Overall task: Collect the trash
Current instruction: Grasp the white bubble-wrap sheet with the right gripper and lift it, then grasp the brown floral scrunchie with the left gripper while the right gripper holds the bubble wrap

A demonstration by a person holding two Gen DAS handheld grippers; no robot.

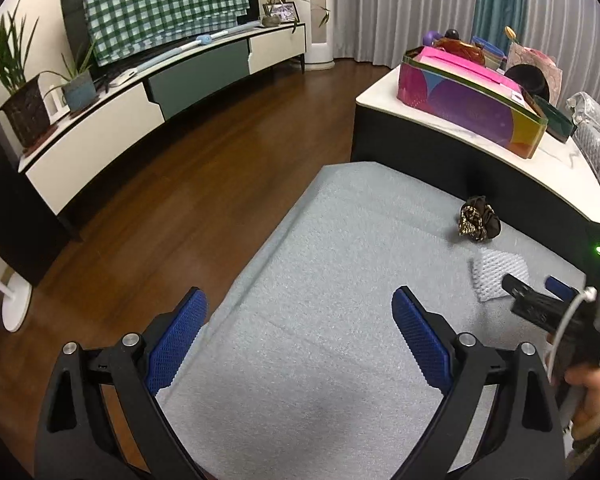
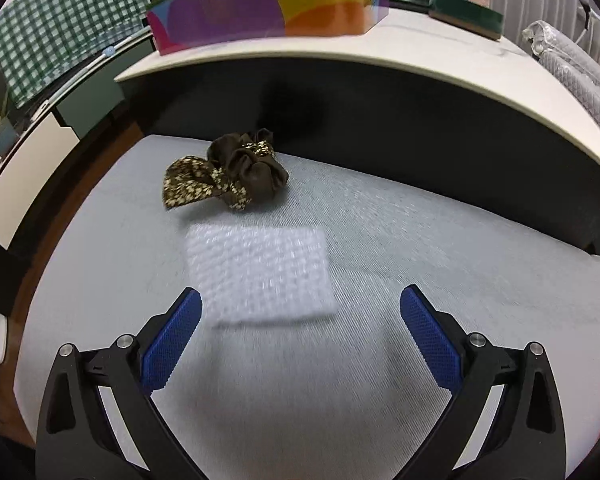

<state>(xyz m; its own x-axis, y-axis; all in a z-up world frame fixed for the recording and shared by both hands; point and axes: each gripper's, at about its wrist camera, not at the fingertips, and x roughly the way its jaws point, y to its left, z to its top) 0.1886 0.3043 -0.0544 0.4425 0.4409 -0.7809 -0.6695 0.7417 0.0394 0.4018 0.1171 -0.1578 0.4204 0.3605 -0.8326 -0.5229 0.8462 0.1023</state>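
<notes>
A: Two grippers, both with blue pads spread wide. Right gripper (image 2: 300, 320): jaws apart, nothing pressed between them; the white foam net (image 2: 260, 276) lies flat on the grey mat (image 2: 420, 400), its near edge reaching in between the fingertips, not touched as far as can be seen.

B: And the left gripper (image 1: 300, 320)?

A: Jaws apart and empty, held over the near left part of the mat; its left pad (image 1: 176, 344) overhangs the mat's edge above the wood floor (image 1: 180, 184).

B: What lies beyond the net?

A: Just past its far edge, a brown scrunchie (image 2: 236, 176) with gold flecks, near the net but apart from it. Farther still stands the black front of a white-topped table (image 2: 440, 56), bearing a colourful box (image 2: 268, 8).

B: Is the person visible?

A: Only a hand (image 1: 592, 404), at the right edge of the left wrist view, holding the right gripper.
</notes>
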